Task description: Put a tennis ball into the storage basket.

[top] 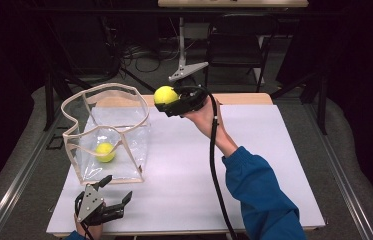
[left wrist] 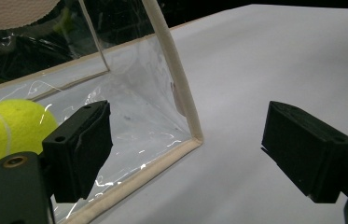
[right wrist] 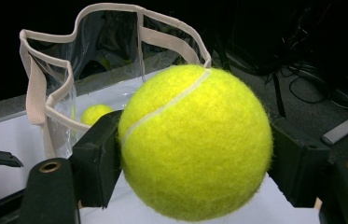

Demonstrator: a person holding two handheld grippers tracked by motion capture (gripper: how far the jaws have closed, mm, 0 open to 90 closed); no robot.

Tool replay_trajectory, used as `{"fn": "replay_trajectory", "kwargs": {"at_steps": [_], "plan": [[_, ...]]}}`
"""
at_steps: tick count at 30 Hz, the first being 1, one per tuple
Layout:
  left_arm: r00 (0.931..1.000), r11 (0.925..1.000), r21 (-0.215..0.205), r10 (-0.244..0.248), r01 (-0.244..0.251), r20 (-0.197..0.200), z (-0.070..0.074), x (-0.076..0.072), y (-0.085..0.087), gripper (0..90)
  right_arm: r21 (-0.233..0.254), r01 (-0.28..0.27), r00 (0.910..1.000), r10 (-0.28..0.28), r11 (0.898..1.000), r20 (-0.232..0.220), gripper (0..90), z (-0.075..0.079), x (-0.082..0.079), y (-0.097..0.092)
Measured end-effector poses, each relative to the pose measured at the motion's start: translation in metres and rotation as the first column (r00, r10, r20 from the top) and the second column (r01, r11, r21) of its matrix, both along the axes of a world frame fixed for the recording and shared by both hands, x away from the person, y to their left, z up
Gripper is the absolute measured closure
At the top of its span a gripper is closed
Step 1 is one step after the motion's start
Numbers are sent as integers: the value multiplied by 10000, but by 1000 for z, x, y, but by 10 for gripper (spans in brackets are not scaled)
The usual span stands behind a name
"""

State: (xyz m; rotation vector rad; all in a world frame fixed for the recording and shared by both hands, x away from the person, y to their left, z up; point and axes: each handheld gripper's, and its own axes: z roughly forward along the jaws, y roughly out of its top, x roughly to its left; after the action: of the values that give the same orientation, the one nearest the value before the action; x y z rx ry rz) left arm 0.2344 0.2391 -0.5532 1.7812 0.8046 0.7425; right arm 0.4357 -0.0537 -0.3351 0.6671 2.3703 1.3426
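Note:
My right gripper [top: 170, 102] is raised above the table, just right of the clear bag's rim, shut on a yellow tennis ball [top: 165, 94] [right wrist: 195, 142] that sits squeezed between its black pads [right wrist: 98, 161]. The clear plastic bag [top: 108, 135] [right wrist: 59, 79] with beige trim stands open at the left of the white table [top: 254, 150]. A second tennis ball [top: 105, 152] [left wrist: 8, 130] [right wrist: 94, 113] lies inside it on the bottom. My left gripper [top: 119, 189] [left wrist: 188, 156] rests low near the front edge, in front of the bag's corner [left wrist: 195, 137], open with nothing between its fingers.
A grey clamp on a stand [top: 188, 70] rises behind the table's far edge. Dark chairs, cables and frame legs fill the background. A metal rail [top: 19, 175] runs along the table's left side. White surface spreads to the right of the bag.

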Motion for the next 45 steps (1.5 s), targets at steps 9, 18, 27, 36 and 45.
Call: {"fn": "replay_trajectory", "kwargs": {"at_steps": [9, 18, 27, 36, 45], "plan": [[10000, 10000, -8, -36, 36, -6, 0, 0, 1, 160, 91, -101, 9999, 101, 9999, 15, 266, 0, 2, 6], [10000, 10000, 10, -45, 45, 1, 0, 0, 1, 159, 65, -165, 9999, 164, 9998, 43, 266, 2, 2, 13], [10000, 10000, 63, -50, 50, 24, 1, 0, 1, 160, 117, -260, 9996, 258, 9996, 123, 266, 6, 0, 17], [10000, 10000, 17, -62, 62, -40, 0, 1, 1, 159, 105, -360, 9993, 358, 9993, 137, 266, 8, -1, 25], [10000, 10000, 54, -33, 33, 18, 1, 1, 2, 159, 135, -415, 9990, 413, 9990, 166, 266, 7, 0, 32]]}}
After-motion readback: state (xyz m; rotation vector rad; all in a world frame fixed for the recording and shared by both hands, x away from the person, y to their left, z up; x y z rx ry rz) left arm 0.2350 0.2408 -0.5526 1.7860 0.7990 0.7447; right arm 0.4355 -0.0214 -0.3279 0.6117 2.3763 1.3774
